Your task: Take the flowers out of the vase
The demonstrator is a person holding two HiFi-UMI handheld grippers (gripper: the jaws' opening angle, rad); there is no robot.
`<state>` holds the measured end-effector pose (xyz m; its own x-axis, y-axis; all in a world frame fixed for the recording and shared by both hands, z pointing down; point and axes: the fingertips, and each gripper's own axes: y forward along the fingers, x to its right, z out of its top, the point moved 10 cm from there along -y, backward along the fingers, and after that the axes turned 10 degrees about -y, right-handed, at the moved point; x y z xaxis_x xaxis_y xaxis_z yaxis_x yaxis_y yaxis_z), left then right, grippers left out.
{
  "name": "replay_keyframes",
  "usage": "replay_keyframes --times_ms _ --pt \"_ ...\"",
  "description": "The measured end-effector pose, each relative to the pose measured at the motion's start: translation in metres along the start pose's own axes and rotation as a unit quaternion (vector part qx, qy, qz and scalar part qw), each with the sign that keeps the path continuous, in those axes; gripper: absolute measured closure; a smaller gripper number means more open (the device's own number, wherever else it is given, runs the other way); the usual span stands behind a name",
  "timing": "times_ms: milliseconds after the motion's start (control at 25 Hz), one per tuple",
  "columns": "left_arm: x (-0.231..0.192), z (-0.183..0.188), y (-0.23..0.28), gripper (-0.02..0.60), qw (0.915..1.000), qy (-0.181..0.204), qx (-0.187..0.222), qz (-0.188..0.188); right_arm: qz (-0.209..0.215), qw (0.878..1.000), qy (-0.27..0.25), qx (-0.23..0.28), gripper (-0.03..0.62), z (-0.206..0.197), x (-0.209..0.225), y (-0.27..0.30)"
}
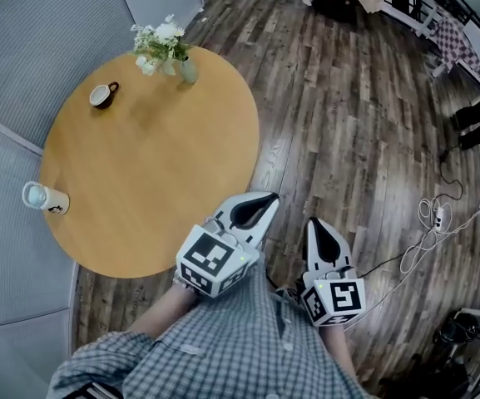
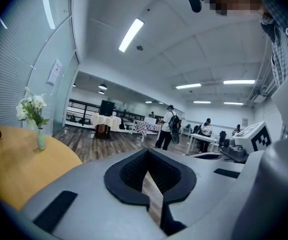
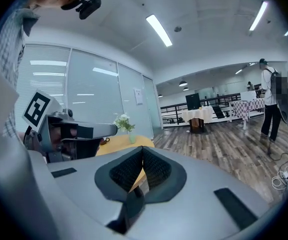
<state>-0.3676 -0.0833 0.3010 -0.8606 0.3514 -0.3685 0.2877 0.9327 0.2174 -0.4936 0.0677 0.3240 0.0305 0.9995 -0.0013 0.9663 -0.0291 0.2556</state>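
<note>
Round wooden table [image 1: 140,181], far edge: small vase [image 1: 188,71] holding white flowers [image 1: 160,40], well apart from both grippers. Left gripper [image 1: 260,204] and right gripper [image 1: 321,235] pressed together, empty. Stems probably light, soft, crushable; pinch gently just above vase mouth. Vase may tip.

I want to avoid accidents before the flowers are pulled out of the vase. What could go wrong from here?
1. The slim vase stands near the far rim of the table; pulling the flowers without steadying it could tip it or push it off.
2. The brown cup sits not far from the vase, so a reaching gripper might knock it.
3. The left gripper and right gripper are both shut; arriving shut, they would only shove the stems.
</note>
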Motion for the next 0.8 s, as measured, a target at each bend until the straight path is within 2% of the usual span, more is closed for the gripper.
replay_keyframes --times_ms 440,800 --pt "-0.047 0.041 0.090 0.574 0.9996 -0.006 0.013 -0.023 -0.017 1.000 -0.002 0.010 0.585 0.029 0.069 0.073" --pt "-0.084 0.052 0.124 0.574 0.9999 -0.004 0.011 -0.006 -0.013 1.000 0.023 0.007 0.585 0.028 0.098 0.119"
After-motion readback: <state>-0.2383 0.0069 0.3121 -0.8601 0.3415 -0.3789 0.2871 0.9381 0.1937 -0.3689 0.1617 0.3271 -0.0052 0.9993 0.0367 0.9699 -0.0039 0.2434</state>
